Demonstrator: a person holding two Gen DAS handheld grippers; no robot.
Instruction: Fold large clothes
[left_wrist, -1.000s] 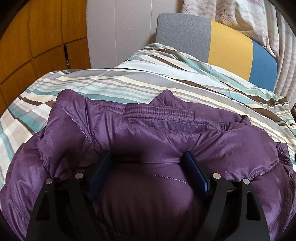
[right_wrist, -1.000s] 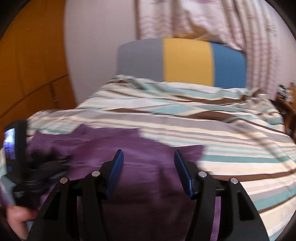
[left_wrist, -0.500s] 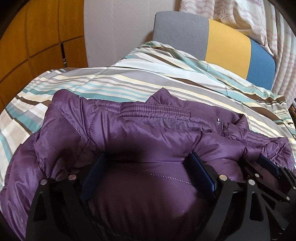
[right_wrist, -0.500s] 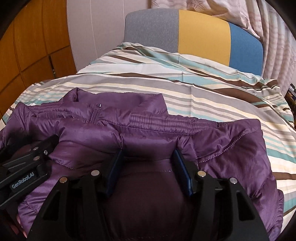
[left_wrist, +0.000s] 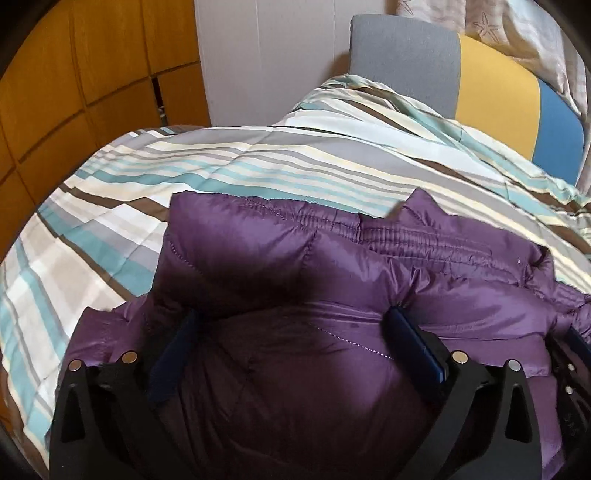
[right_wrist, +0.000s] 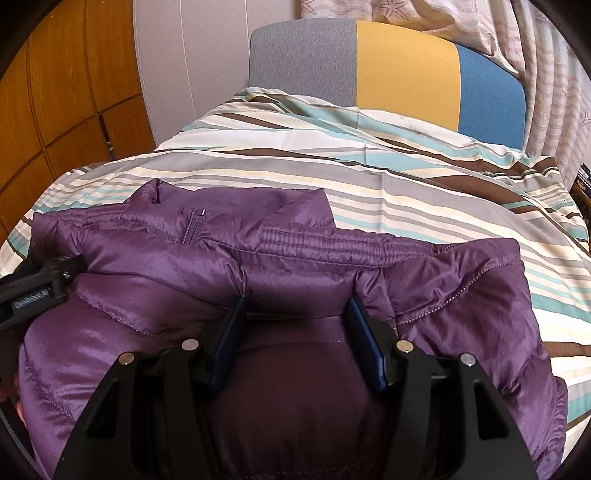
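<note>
Beyond the purple jacket (right_wrist: 280, 258) the striped bed (right_wrist: 424, 206) lies free up to the headboard (right_wrist: 388, 70). The wooden cupboard (left_wrist: 74, 92) closes the left side, curtains (right_wrist: 554, 103) the right.

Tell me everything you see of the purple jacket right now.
The purple jacket is a shiny quilted puffer, folded over on the striped bedcover, with its elastic band and zipper facing the headboard. The right gripper pinches a fold of it. The left gripper straddles another bulge, its jaws opening.
</note>
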